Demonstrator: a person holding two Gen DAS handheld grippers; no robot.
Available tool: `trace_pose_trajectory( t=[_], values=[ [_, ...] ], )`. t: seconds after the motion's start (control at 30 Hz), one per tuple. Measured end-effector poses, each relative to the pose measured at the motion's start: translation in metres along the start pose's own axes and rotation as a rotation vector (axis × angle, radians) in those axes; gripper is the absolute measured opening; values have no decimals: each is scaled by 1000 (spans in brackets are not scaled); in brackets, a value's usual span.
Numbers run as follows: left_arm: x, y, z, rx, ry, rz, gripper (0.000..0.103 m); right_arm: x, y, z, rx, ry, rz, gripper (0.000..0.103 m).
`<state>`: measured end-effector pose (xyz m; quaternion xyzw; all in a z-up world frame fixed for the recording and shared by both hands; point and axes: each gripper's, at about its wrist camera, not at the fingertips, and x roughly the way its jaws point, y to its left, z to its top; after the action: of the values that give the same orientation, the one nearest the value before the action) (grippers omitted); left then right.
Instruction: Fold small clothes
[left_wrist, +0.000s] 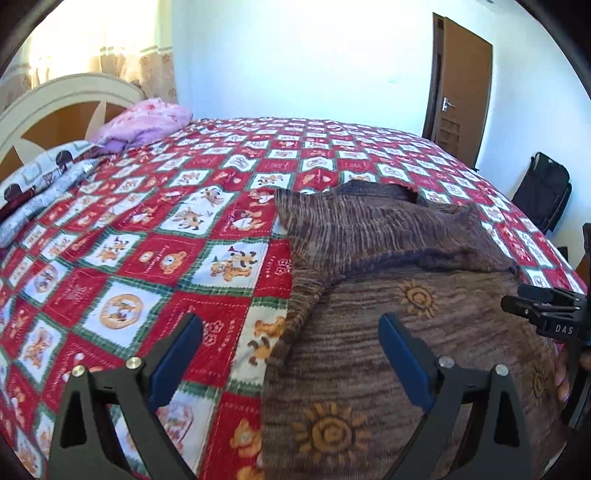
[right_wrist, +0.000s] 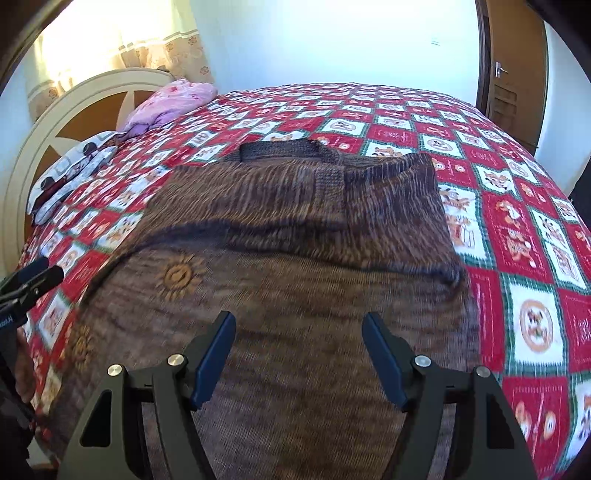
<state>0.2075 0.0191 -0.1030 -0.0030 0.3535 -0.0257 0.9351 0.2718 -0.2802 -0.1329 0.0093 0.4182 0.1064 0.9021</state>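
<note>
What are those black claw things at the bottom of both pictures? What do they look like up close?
Each is a handheld tool: the left tool and right tool look alike. Two angular black arms with triangular cut-outs and round silver bolts carry flat dark-blue pads. From the side, one shows white lettering, "DAS". No cables or sleeves are visible.

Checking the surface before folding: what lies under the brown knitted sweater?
The red-and-white checkered quilt shows all around the brown knitted sweater; anything directly beneath stays hidden.
</note>
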Motion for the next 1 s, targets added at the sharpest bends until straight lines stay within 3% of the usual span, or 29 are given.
trace_pose_trajectory(
  t=[0.53, 0.87, 1.0],
  values=[
    [-48, 1, -55, 94, 90, 23, 98, -43, 30, -51, -80, 28, 1, 72],
    [-71, 2, -79, 114, 115, -5, 98, -69, 26, -78, -69, 39, -4, 72],
    [-78, 1, -99, 131, 161, -25, 98, -81, 22, -94, -54, 56, -13, 72]
  ],
)
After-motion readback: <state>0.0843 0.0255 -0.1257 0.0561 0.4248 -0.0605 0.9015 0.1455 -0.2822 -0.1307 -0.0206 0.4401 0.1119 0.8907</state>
